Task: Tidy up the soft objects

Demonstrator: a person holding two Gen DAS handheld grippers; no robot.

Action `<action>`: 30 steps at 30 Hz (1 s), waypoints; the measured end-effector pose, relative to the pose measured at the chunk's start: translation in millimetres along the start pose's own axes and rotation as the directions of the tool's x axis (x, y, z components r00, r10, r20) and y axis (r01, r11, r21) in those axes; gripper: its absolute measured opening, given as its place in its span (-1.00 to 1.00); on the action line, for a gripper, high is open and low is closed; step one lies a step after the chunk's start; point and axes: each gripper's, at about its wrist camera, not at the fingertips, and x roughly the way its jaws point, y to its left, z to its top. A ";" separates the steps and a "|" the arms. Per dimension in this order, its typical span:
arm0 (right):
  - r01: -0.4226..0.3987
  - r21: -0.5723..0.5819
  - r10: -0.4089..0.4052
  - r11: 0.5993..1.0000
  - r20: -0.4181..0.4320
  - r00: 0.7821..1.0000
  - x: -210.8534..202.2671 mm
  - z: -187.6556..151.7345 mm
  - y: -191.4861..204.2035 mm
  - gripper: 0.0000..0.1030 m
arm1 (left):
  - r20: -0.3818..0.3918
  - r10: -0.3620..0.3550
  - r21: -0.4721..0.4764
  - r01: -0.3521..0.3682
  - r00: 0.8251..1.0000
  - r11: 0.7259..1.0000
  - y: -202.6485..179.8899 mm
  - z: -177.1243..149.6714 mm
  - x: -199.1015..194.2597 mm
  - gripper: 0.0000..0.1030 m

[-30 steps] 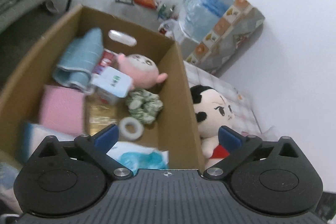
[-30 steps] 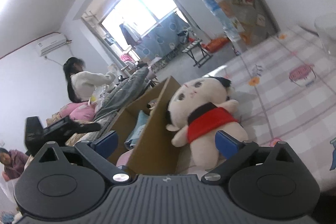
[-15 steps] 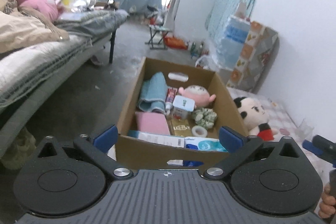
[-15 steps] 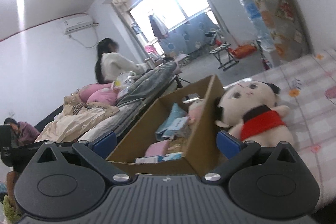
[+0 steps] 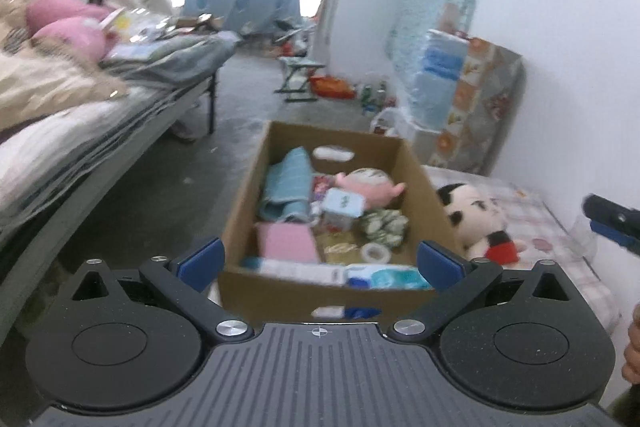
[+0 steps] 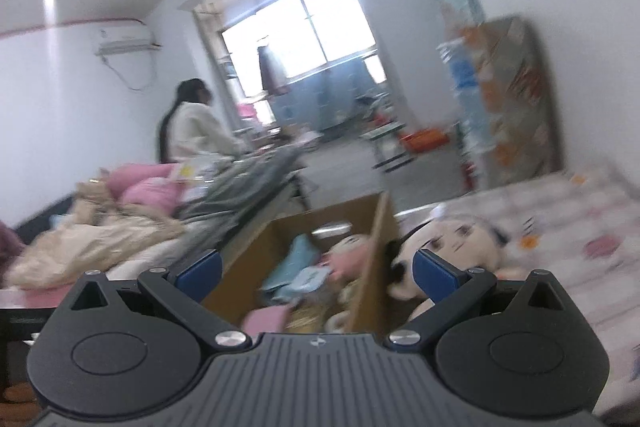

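Cardboard box (image 5: pixel 416 171) anchors both views: my left claw (image 5: pixel 320 261) alone shows its scrunchie (image 5: pixel 383 225); my right claw (image 6: pixel 316 269), spread and empty too, shows the doll (image 6: pixel 452 247) just beside it.

box (image 5: pixel 424 183) brown | towel (image 5: pixel 286 185) blue striped | scrunchie (image 5: pixel 382 225) green-white | fingers (image 5: pixel 200 261) blue

From above I saw the cardboard box (image 5: pixel 416 171) open-topped, though its floor was crowded with a pink plush (image 5: pixel 366 183), a blue towel (image 5: pixel 286 187) and packets. Just beside its right wall a black-haired doll (image 5: pixel 476 215) lay on the checked mattress (image 5: pixel 560 251), whose far end was bare.
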 end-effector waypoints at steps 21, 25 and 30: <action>0.457 -0.230 -0.452 0.859 0.077 0.889 13.4 -29.0 52.4 0.57 | 0.009 0.076 0.084 -0.076 0.997 0.994 -44.6 -4.8 67.9 1.00; 0.406 -0.199 -0.398 0.892 0.079 0.914 12.6 -32.0 44.5 0.57 | -0.002 0.066 0.118 -0.066 0.998 0.991 -51.9 -3.8 70.9 1.00; 0.265 -0.142 -0.271 0.954 -0.029 0.962 24.5 -37.3 27.7 0.57 | -0.044 0.087 0.157 -0.080 0.995 0.984 -62.4 -2.5 73.1 1.00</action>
